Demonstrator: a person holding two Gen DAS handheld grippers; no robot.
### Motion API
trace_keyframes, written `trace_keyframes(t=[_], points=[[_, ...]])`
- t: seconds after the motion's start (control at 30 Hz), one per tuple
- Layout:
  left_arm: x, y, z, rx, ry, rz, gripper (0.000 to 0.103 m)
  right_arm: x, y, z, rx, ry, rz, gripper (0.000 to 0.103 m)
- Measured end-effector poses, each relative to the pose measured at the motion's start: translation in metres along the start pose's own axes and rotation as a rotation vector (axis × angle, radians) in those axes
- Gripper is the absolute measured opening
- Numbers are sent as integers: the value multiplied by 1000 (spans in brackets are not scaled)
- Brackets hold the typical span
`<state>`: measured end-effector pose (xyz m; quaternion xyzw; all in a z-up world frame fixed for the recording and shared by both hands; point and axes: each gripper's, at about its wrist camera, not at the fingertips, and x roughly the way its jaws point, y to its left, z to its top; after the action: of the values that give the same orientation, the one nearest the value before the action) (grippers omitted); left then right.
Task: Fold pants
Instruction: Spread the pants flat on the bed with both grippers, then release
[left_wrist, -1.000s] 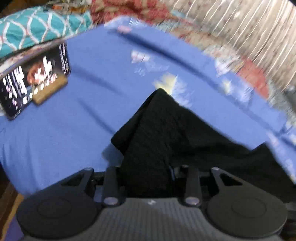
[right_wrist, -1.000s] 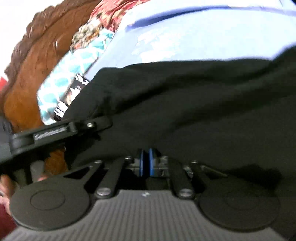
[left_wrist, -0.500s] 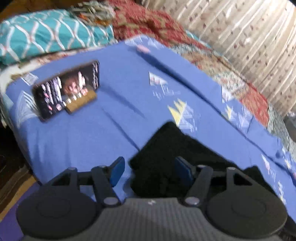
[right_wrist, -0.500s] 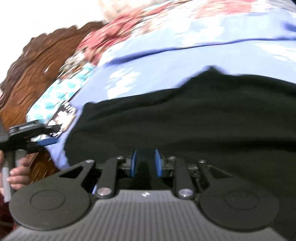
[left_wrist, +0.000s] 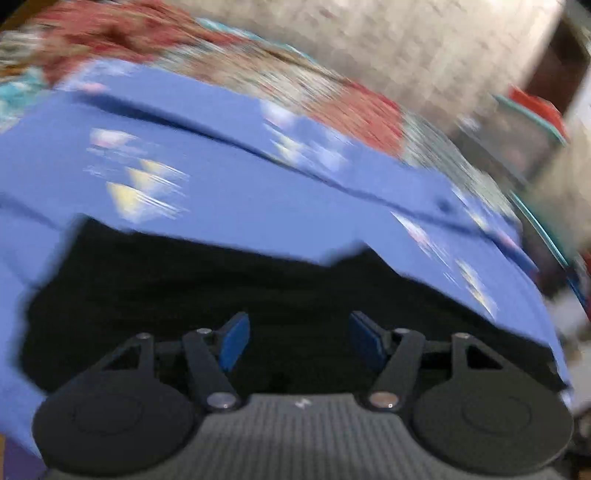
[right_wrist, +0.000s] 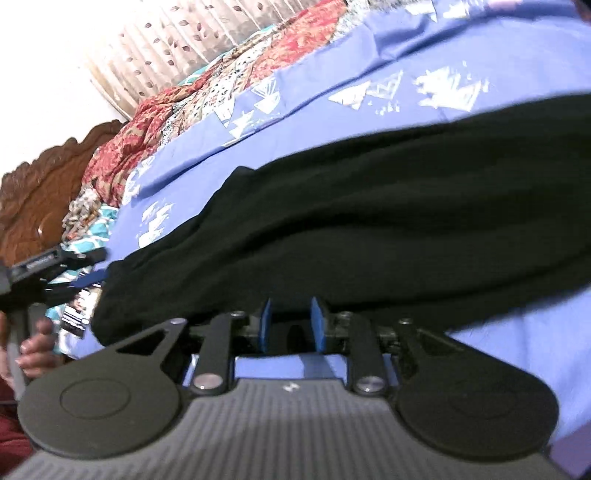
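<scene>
The black pants (right_wrist: 369, 221) lie folded lengthwise on the blue bedsheet (right_wrist: 314, 103). In the blurred left wrist view the pants (left_wrist: 221, 288) spread across the sheet (left_wrist: 240, 192) just ahead of my left gripper (left_wrist: 299, 336), which is open and empty above them. My right gripper (right_wrist: 291, 325) is open with a small gap, empty, at the near edge of the pants. The left gripper also shows at the far left of the right wrist view (right_wrist: 85, 273), beside the pants' end.
A red patterned quilt (right_wrist: 229, 85) lies along the far side of the bed. A carved wooden headboard (right_wrist: 40, 184) and a teal pillow (right_wrist: 92, 225) are at the left. A phone (right_wrist: 75, 314) lies near the left hand. Curtains (right_wrist: 166, 48) hang behind.
Both grippers have let go of the pants and opened. The pants now lie flat on the sheet. The left gripper swung to the right; the right gripper drew back to the pants' near edge.
</scene>
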<state>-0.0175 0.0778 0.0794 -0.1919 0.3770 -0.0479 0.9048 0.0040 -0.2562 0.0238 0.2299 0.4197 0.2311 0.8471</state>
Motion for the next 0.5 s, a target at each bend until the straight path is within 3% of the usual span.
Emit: trace_keyframes(t=[0.13, 0.17, 0.23, 0.33, 0.4, 0.43, 0.5], points=[[31, -21, -13, 45, 83, -12, 61, 5, -24, 6, 145, 27, 94, 31], [39, -19, -14, 34, 106, -14, 61, 10, -26, 7, 182, 26, 109, 36], [54, -11, -16, -1, 154, -1, 61, 19, -30, 11, 252, 20, 105, 50], [69, 1, -25, -32, 211, 24, 60, 33, -39, 18, 356, 17, 100, 50], [65, 2, -31, -22, 206, 20, 59, 42, -42, 21, 402, 13, 80, 37], [63, 0, -32, -15, 205, 22, 59, 45, -43, 23, 415, 17, 60, 7], [60, -4, -29, -14, 209, 22, 59, 43, -38, 25, 387, 20, 42, 5]])
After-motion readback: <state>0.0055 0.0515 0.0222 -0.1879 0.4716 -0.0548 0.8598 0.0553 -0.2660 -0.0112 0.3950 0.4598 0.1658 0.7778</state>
